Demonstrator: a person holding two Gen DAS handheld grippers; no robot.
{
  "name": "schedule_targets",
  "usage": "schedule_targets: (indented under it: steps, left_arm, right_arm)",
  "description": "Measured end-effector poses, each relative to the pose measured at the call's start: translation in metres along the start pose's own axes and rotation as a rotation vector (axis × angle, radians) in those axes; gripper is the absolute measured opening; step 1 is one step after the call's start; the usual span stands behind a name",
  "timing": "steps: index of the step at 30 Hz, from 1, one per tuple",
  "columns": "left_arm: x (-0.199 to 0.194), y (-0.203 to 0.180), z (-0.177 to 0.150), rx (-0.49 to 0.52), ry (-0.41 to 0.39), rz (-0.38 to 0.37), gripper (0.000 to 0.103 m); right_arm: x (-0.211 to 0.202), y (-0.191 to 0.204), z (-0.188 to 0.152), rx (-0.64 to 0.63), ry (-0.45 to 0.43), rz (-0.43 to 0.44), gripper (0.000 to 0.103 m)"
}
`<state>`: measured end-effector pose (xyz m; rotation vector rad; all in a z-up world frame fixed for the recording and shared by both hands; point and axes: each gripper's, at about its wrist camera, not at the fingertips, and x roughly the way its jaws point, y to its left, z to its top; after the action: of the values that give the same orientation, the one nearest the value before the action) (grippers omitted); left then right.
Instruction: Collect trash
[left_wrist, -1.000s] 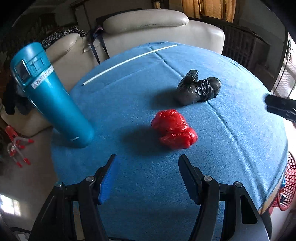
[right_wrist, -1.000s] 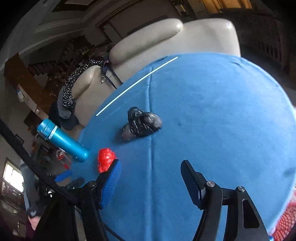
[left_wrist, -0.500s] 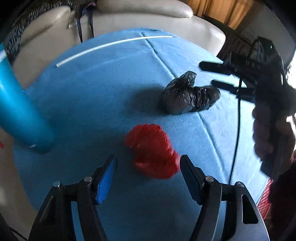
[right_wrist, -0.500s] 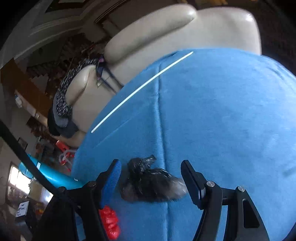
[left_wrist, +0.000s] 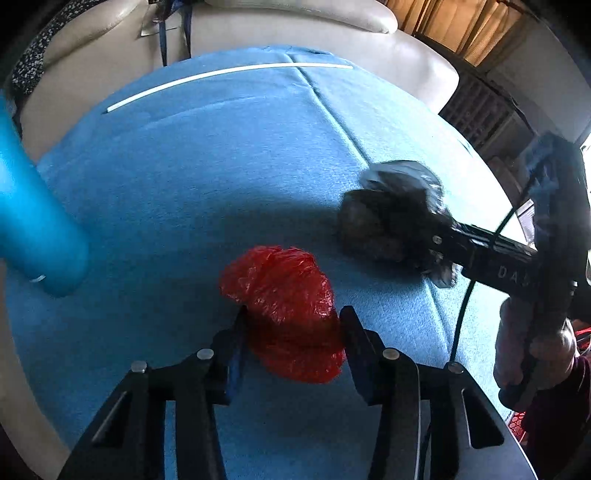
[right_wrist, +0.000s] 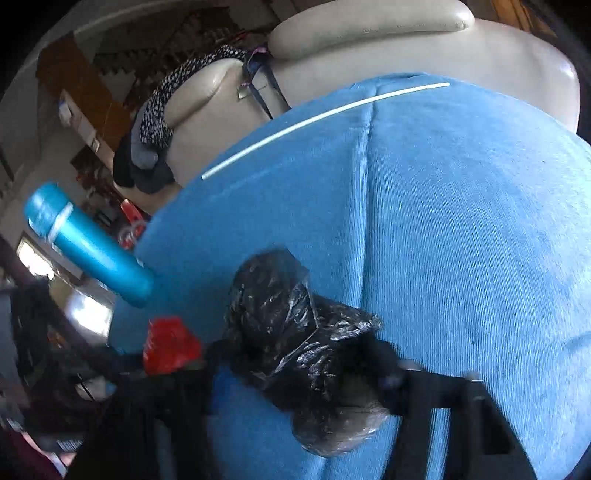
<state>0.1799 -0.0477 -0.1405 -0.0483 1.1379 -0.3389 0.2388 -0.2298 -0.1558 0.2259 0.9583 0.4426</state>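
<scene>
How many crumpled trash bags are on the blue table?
2. The red bag sits between the left gripper fingers; the black bag is at the right gripper. None seem hidden.

The table cloth (left_wrist: 192, 192) is a plain mid blue with one thin white stripe (left_wrist: 221, 75) along its far side. One crumpled bag (left_wrist: 288, 314) is bright glossy red, the other bag (right_wrist: 295, 332) black (with grey-white glints on its creases). The flask (right_wrist: 88, 245) is turquoise. The armchair (right_wrist: 406, 40) is cream, and a black-and-white speckled cloth (right_wrist: 173, 86) lies over it.
</scene>
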Motion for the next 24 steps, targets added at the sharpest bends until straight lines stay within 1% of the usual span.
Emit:
schedule_targets:
  steps: [1,4,8,10,14,15,16,20,24]
  left_arm:
    - [-0.003,-0.003,-0.003,0.003,-0.007,0.013,0.048]
    - [-0.014,-0.008,-0.007,0.016,-0.033,0.044,0.048]
    - [-0.033,-0.029,-0.012,0.073,-0.087,0.118,0.048]
    - [-0.039,-0.037,-0.010,0.099,-0.115,0.144,0.048]
    - [-0.064,-0.063,-0.021,0.179,-0.194,0.193,0.048]
    - [-0.068,-0.069,-0.024,0.196,-0.211,0.201,0.048]
    - [-0.079,-0.066,-0.034,0.211,-0.226,0.206,0.048]
    - [-0.099,-0.087,-0.050,0.273,-0.287,0.233,0.048]
    - [-0.119,-0.100,-0.060,0.311,-0.330,0.237,0.048]
  right_arm:
    - [-0.004,0.001,-0.004,0.003,-0.005,-0.010,0.049]
    - [-0.016,-0.001,-0.016,0.024,-0.019,-0.030,0.045]
    - [-0.041,0.001,-0.034,0.067,-0.053,-0.017,0.045]
    - [-0.061,0.001,-0.046,0.092,-0.085,-0.002,0.045]
    - [-0.099,0.005,-0.064,0.125,-0.150,0.016,0.045]
    - [-0.110,0.006,-0.068,0.130,-0.168,0.018,0.045]
    - [-0.121,0.007,-0.075,0.133,-0.185,0.020,0.045]
    - [-0.158,0.012,-0.095,0.149,-0.244,0.026,0.045]
    - [-0.188,0.018,-0.112,0.166,-0.294,0.036,0.045]
